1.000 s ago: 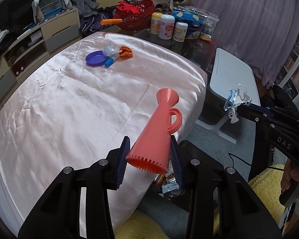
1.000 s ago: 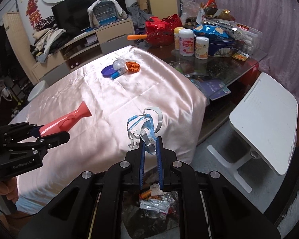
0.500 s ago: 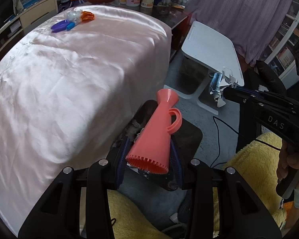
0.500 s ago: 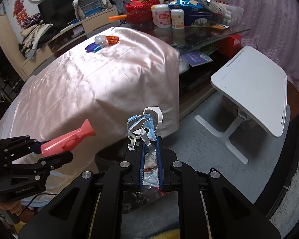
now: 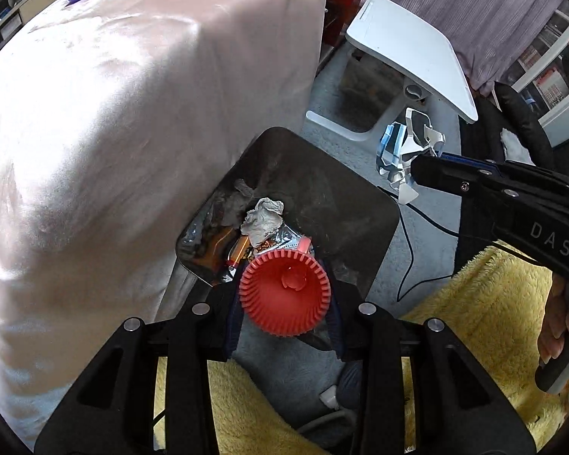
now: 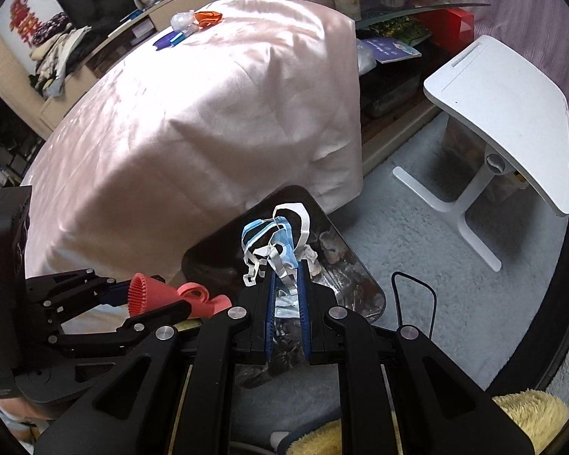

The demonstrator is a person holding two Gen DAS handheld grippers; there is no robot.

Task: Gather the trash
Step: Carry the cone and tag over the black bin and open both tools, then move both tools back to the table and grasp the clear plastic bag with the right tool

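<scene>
Above the black trash bin (image 5: 364, 204), the left gripper (image 5: 284, 316) was closing on a coral ribbed-base toy pitcher (image 5: 284, 295); the right gripper (image 6: 284, 295) pinched a crumpled blue-and-white face mask (image 6: 275, 242) tight.

The cloth (image 5: 125, 121) over the bench beside the left tongs (image 5: 284, 316) is pink satin, smooth with a soft sheen. Between those tongs sits a cone (image 5: 284, 295) of matt coral plastic with a ribbed rim. Just beyond it the bin (image 5: 360, 204) is glossy black, holding crumpled paper (image 5: 263, 220) and shiny foil wrappers. The right tongs (image 6: 284, 303) pinch a mask (image 6: 275, 242) of soft blue and white fabric. The tongs themselves are matt black plastic with metal screws. The rug (image 6: 417, 235) past them looks fluffy.
</scene>
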